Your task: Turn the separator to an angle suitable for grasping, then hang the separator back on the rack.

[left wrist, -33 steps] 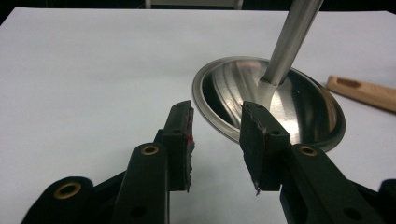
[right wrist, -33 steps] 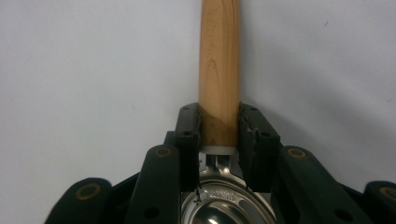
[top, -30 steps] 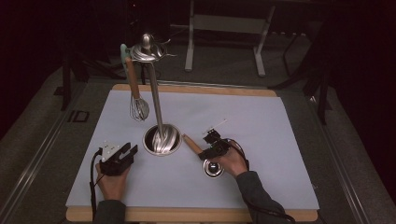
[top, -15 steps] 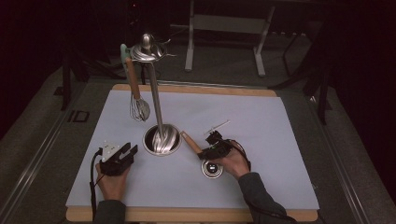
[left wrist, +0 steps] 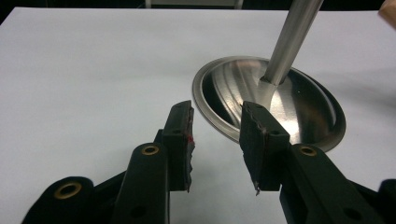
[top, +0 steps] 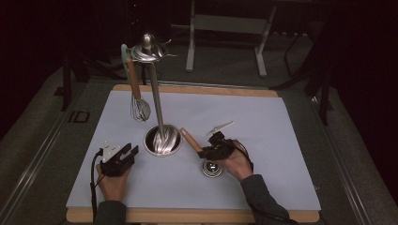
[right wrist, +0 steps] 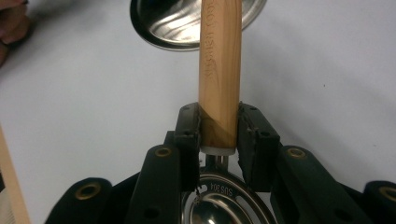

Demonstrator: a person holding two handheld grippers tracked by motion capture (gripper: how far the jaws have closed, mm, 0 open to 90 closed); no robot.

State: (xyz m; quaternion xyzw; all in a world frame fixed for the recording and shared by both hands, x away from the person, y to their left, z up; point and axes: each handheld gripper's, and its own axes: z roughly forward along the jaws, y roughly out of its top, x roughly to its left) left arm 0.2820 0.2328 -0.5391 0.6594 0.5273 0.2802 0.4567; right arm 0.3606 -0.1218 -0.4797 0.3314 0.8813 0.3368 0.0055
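Note:
A steel utensil stand rises from its round base [top: 163, 140] in the middle of the white mat [top: 281, 126]. From its top ring [top: 148, 50] hangs a whisk [top: 139, 108] with a wooden handle. My right gripper [top: 202, 151] is shut on the wooden handle [top: 190, 139] of a steel ladle, right of the base. The ladle's bowl [top: 212, 168] lies by the hand. In the right gripper view the gripper [right wrist: 219, 123] clamps the handle [right wrist: 219, 60] near its lower end, above the bowl [right wrist: 219, 207]. My left gripper [top: 131, 152] rests open left of the base; its own view shows the gripper [left wrist: 215, 126] holding nothing, facing the base [left wrist: 299, 107].
The mat lies on a wooden board [top: 187, 216] whose edge shows at the front and back. Metal frame legs [top: 190, 42] stand on the dark floor behind. The stand's pole [top: 156, 101] leans tall between the two hands.
The right hand has tipped slightly with the ladle, and its grey plate now shows higher. The left hand has stayed still.

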